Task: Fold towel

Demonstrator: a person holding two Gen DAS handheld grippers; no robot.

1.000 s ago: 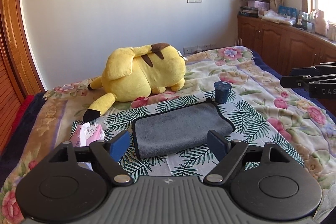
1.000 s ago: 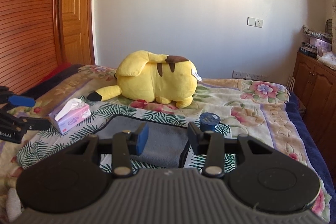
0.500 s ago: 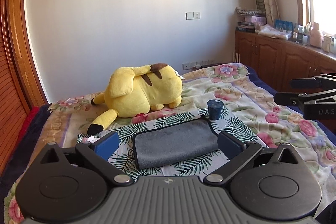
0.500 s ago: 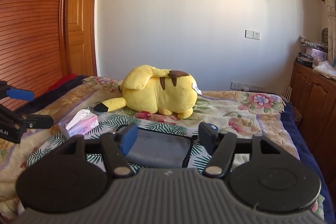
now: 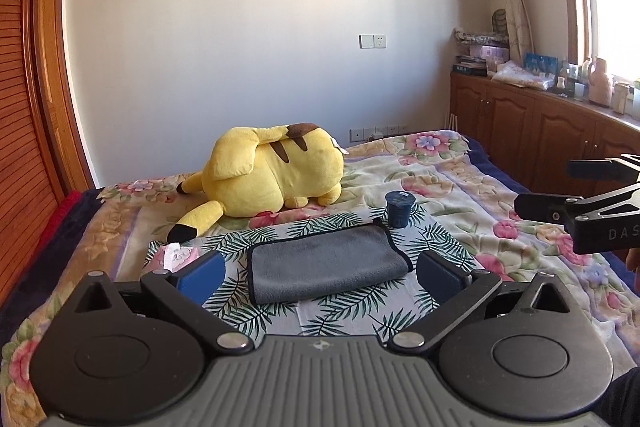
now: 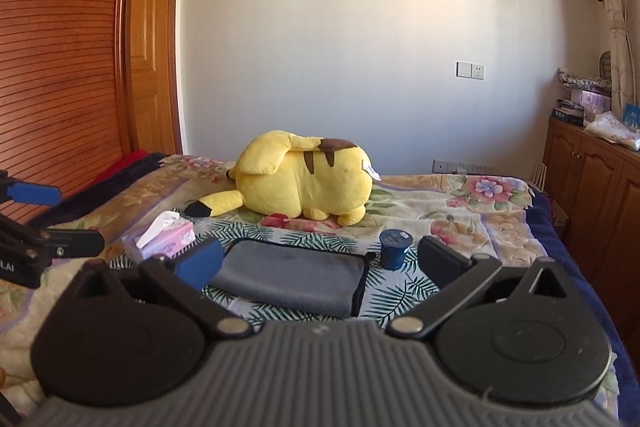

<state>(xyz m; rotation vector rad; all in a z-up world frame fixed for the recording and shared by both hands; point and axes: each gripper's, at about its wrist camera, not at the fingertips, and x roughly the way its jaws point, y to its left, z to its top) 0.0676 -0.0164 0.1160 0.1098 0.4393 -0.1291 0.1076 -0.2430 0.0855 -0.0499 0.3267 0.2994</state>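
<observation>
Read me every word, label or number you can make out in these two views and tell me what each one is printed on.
"DAS", cut off by the frame edge: on the right tool, seen from the left wrist view.
"LAI", start cut off: on the left tool, seen from the right wrist view.
"COTTON", roughly: on the pink tissue box; smaller print below is unreadable.
Lid of the dark blue cup: print too small.
Tag on the yellow plush toy: too blurred.

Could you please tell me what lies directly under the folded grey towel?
The folded grey towel rests on a white palm-leaf-print cloth spread over the floral bedspread. Anything beneath the towel's middle is hidden.
</observation>
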